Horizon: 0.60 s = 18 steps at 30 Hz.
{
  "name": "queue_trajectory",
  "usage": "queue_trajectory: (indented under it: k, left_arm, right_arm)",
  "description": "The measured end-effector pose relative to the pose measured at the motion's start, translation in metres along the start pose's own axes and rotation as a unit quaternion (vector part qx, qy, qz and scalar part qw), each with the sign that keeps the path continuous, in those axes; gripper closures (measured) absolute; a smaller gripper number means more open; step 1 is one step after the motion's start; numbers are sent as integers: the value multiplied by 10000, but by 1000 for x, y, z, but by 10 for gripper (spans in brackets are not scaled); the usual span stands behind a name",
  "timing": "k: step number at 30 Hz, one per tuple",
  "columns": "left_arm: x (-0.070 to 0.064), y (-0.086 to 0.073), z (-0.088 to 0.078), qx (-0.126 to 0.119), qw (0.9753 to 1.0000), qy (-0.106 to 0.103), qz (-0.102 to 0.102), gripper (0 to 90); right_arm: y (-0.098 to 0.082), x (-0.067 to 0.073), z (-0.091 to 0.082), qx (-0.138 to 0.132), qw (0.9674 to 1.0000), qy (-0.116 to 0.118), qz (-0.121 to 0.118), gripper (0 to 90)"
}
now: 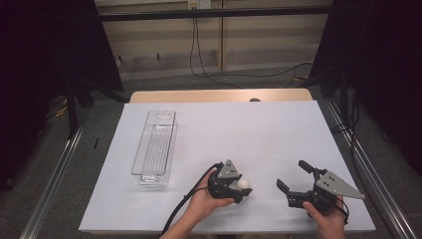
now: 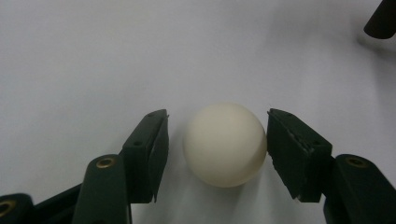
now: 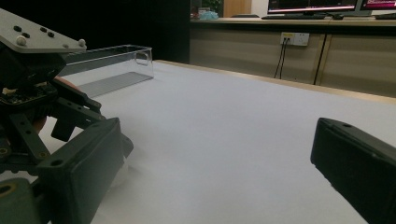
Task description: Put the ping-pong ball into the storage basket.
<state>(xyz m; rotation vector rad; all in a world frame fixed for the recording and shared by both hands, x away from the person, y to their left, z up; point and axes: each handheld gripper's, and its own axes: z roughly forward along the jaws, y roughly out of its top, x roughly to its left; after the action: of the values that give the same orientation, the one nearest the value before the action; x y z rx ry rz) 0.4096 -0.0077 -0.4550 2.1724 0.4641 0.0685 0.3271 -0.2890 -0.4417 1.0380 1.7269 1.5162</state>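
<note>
High view: a person is sitting at a white-covered desk point(image 1: 278, 124), holding a set of tongs in each hand. The left tongs point(image 1: 242, 188) are bracketing a small white ball point(image 1: 244, 183) near the desk's front edge, probably lining up to lift it. The right tongs point(image 1: 293, 177) are waiting to the right with jaws spread wide, holding nothing. A clear plastic bin point(image 1: 155, 147) is lying well apart to the left, likely where the ball is going.

Left gripper view: the ball point(image 2: 225, 144) is resting on the desk between the two black jaws. It is looking smooth, matte and cream-white. The right jaw is touching or nearly touching it; a gap is showing on the left, so the jaws are not yet clamping.

Right gripper view: the right tongs' jaws are standing far apart over bare desk; the left tongs point(image 3: 35, 100) and the bin point(image 3: 112, 63) are showing beyond.
</note>
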Motion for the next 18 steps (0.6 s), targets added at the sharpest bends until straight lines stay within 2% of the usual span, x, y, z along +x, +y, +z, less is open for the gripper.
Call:
queue_trajectory:
  k: [6, 10, 12, 18]
  left_arm:
    - [1, 0, 1, 71, 10000, -32, -5, 417]
    - [0, 1, 2, 145, 9999, 27, 44, 437]
    - [-1, 1, 3, 158, 9999, 42, -15, 442]
    - [0, 1, 2, 236, 9997, 32, -18, 461]
  right_arm:
    - [0, 0, 0, 16, 10000, 22, -5, 20]
    - [0, 0, 0, 13, 10000, 9, 15, 20]
    - [0, 0, 0, 4, 10000, 24, -11, 20]
    - [0, 0, 0, 2, 10000, 7, 0, 20]
